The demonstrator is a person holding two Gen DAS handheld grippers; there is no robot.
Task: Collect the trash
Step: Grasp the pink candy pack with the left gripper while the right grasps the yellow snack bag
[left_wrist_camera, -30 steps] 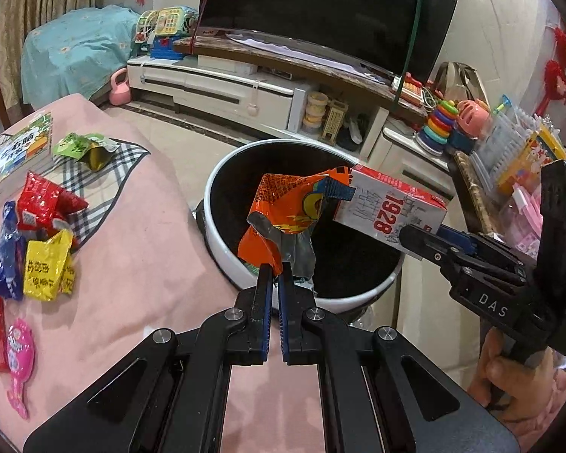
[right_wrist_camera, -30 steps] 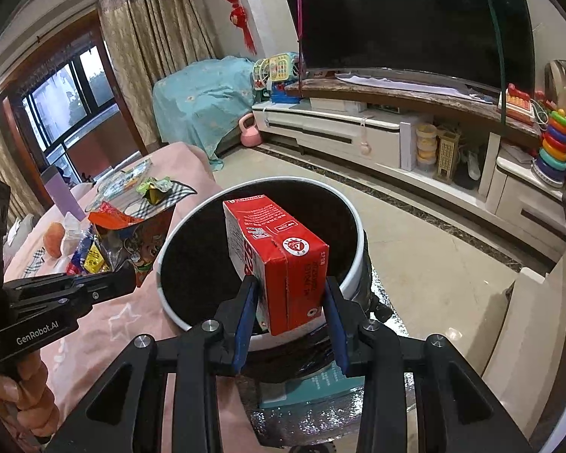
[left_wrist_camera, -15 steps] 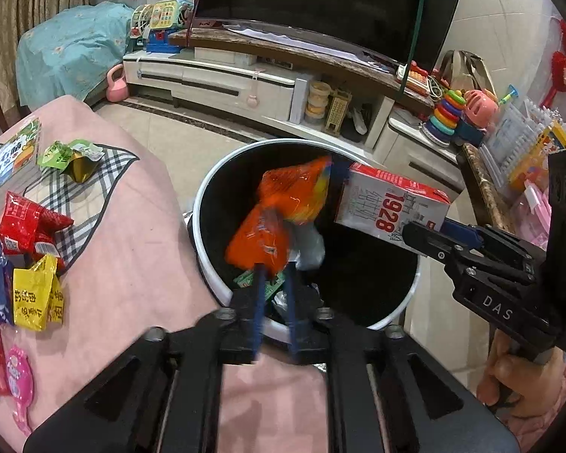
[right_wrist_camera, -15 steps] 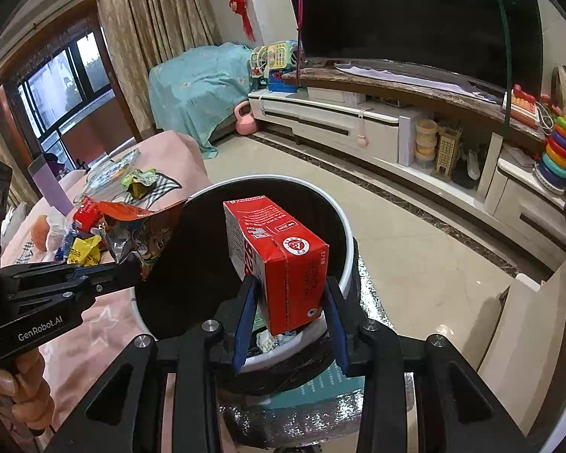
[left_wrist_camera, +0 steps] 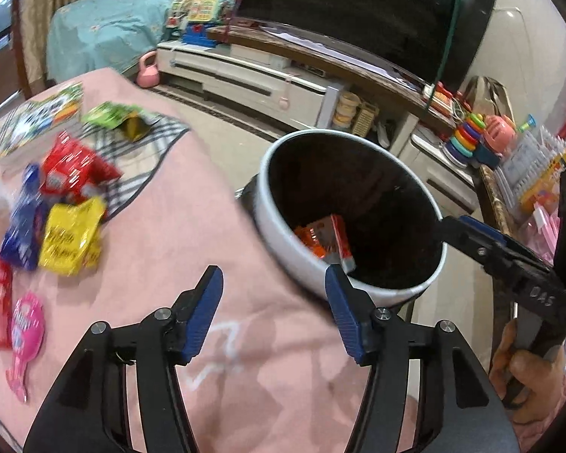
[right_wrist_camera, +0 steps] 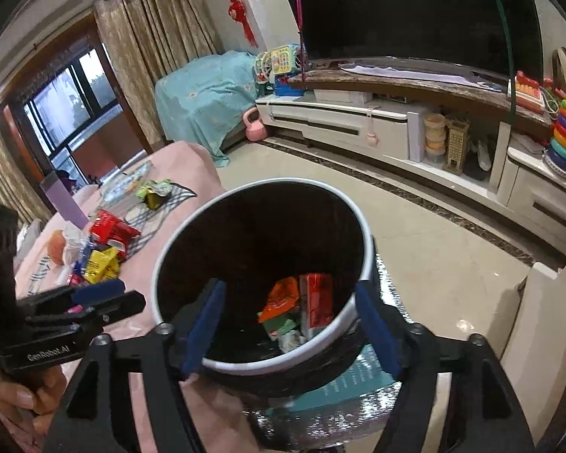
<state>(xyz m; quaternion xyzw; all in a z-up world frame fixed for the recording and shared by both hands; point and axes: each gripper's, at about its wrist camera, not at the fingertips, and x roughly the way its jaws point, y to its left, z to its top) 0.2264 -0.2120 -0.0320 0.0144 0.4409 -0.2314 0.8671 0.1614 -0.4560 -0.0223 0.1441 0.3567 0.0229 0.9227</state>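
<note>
A round trash bin (right_wrist_camera: 362,226), white-rimmed with a black inside, stands just off the edge of a table under a pink cloth (left_wrist_camera: 192,226). At its bottom lie a red carton (right_wrist_camera: 316,302) and an orange wrapper (right_wrist_camera: 281,298), side by side. The carton's long axis runs from the bin's near wall toward its middle; the wrapper lies crumpled and slanted.

The left gripper (left_wrist_camera: 273,288) tilts downward over the cloth at the table's edge beside the bin, its jaws opening with nothing between them. The right gripper (right_wrist_camera: 288,304) angles down over the bin's mouth, its jaws opening wide either side of the rim, gripping nothing.

More wrappers, among them a yellow packet (left_wrist_camera: 69,236) and a red packet (left_wrist_camera: 73,173), lie farther along the cloth, well apart from the bin.
</note>
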